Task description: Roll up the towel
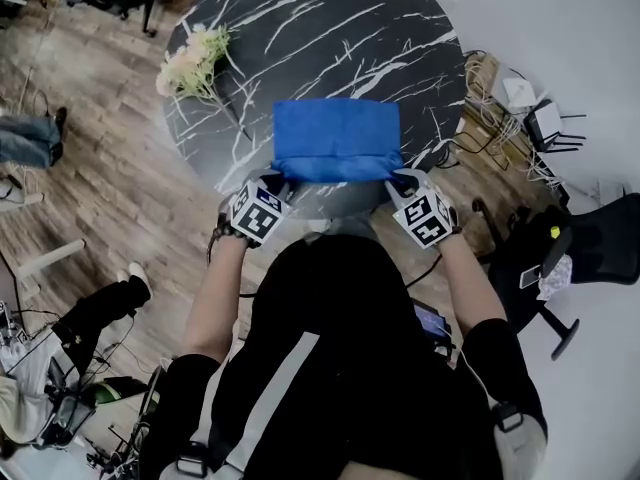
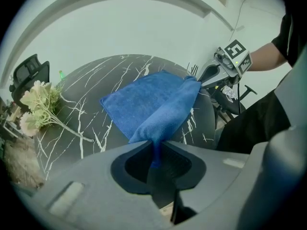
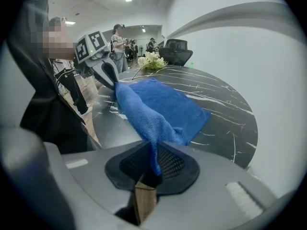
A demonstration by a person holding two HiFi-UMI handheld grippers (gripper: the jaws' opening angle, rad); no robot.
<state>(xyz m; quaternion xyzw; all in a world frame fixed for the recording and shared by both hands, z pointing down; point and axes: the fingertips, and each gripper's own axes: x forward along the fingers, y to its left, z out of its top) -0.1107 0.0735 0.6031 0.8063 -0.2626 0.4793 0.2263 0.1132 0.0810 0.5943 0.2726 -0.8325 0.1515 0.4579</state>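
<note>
1. The grey-brown wooden plank floor lay open on the left of the head view. On the right it was crowded with a tangle of cables and white boxes and a black office chair.
2. The round black marble tabletop with white veins had bare stone beyond the towel and on both of its sides. Its far rim was cut off at the top of the head view.
3. The blue terry towel lay as a rectangle on the near part of the tabletop. Its far part rested flat, and its near edge was raised just above the near rim.
4. A bunch of pale artificial flowers lay near the left rim, well apart from the towel.
5. The left tongs were clamped on the towel's near left corner, with cloth pinched between the jaws.
6. The right tongs were clamped on the near right corner in the same way.
7. The raised cloth and the tongs hid the tabletop's near rim. The wearer's black-clad body covered the floor below it.
</note>
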